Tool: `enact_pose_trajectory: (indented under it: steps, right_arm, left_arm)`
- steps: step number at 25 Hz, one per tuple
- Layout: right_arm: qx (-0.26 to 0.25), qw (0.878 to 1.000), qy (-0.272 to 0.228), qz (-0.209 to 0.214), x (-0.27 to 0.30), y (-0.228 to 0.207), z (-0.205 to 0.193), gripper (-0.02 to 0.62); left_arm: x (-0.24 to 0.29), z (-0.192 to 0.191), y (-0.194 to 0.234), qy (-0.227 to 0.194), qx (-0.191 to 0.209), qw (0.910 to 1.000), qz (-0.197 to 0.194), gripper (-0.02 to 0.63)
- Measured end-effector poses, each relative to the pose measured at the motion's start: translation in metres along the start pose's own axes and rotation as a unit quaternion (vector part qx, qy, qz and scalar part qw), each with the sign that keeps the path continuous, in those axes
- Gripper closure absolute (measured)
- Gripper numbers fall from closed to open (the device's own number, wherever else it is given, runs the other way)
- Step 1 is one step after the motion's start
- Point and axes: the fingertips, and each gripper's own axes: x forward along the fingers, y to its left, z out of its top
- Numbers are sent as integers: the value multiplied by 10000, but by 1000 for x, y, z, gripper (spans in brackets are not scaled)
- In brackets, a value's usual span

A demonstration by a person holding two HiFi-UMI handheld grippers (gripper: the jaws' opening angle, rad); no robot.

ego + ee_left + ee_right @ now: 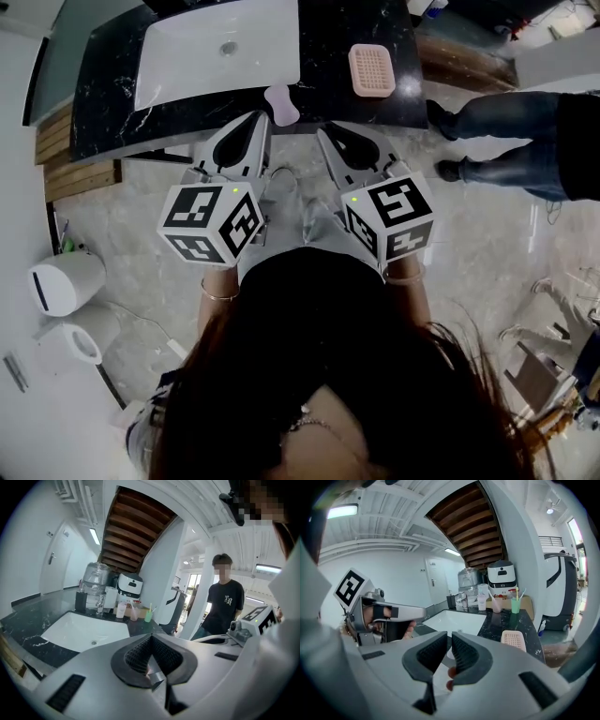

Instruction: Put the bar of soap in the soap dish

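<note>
The pink bar of soap (281, 103) lies on the black counter (108, 94) at its near edge, by the white sink (187, 66) — the soap dish (372, 70) sits apart, farther right. Just nearer, the left gripper (255, 120) and right gripper (325, 134) hover — both claws pressed together, empty

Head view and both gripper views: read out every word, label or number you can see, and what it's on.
No text is legible.
Black T-shirt: pale chest print, too blurred to read.
Left marker cube, right marker cube: square coded patterns, no words.
</note>
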Motion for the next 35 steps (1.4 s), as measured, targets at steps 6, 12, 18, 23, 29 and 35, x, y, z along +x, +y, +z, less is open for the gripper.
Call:
enact_pose_trajectory:
  steps: [6, 12, 18, 23, 29, 35]
  right_arm:
    - [178, 9993, 301, -108, 39, -9, 1, 581]
    - [252, 9979, 583, -147, 75, -16, -1, 548]
    - [330, 9948, 947, -191, 99, -22, -12, 517]
    - [399, 9919, 1180, -249, 120, -26, -22, 495]
    - [536, 9874, 1446, -339, 139, -29, -36, 468]
    - [659, 9829, 1663, -437, 156, -31, -47, 443]
  left_arm:
    - [26, 7, 40, 198, -33, 9998, -66, 614]
    - [47, 10, 75, 346, -136, 9992, -117, 614]
    - [62, 5, 97, 525, -266, 9981, -175, 614]
    - [74, -2, 115, 672, -361, 9968, -224, 614]
    - [87, -11, 131, 846, -425, 9950, -307, 614]
    - [98, -14, 145, 991, -462, 9931, -418, 614]
